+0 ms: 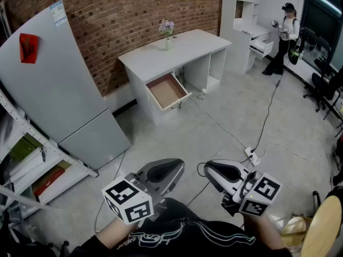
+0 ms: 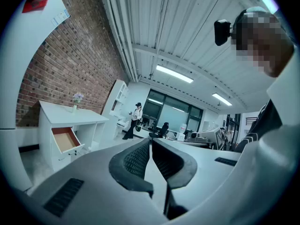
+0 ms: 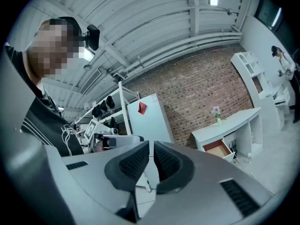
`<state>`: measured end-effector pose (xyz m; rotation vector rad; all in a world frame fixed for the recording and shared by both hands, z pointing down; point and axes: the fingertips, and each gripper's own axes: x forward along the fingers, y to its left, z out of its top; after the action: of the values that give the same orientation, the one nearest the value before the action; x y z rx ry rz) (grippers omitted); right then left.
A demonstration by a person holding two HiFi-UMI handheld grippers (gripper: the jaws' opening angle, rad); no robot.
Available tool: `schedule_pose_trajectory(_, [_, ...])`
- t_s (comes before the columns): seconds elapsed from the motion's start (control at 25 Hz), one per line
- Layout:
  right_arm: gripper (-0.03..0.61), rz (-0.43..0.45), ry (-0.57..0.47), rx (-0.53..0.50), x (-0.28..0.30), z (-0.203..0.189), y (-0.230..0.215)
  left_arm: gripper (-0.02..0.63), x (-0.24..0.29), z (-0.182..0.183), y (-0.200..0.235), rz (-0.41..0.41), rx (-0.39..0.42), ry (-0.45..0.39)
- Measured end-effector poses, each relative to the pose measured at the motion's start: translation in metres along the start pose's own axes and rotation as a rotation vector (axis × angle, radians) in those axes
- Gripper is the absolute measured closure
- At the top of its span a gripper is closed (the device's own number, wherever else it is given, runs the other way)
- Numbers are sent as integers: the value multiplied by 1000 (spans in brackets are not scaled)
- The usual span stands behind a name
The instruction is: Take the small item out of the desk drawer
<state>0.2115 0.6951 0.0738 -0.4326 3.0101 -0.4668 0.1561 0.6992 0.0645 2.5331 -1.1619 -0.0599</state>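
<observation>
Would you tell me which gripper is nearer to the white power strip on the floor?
Right. The right gripper is held just short of the white power strip, slightly to its left; the left gripper is farther off, beyond the right one.

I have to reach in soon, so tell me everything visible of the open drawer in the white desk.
The drawer is a shallow rectangular box with white walls and front and a tan, wood-look inner bottom. It stands pulled far out from under the top of the white desk, at its left end in the head view, level, carried only by the desk. From this far, no item can be made out inside it.
</observation>
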Motion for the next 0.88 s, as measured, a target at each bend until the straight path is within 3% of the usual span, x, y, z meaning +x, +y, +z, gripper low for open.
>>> schedule_pose_trajectory(0.6, [518,-42,-42,20,-5,9,-29,578,33,3,0,-36,23,31])
schedule_pose_trajectory(0.88, [517,-58,-27,22,16,7,-58,579,51,9,29,-46,20,40])
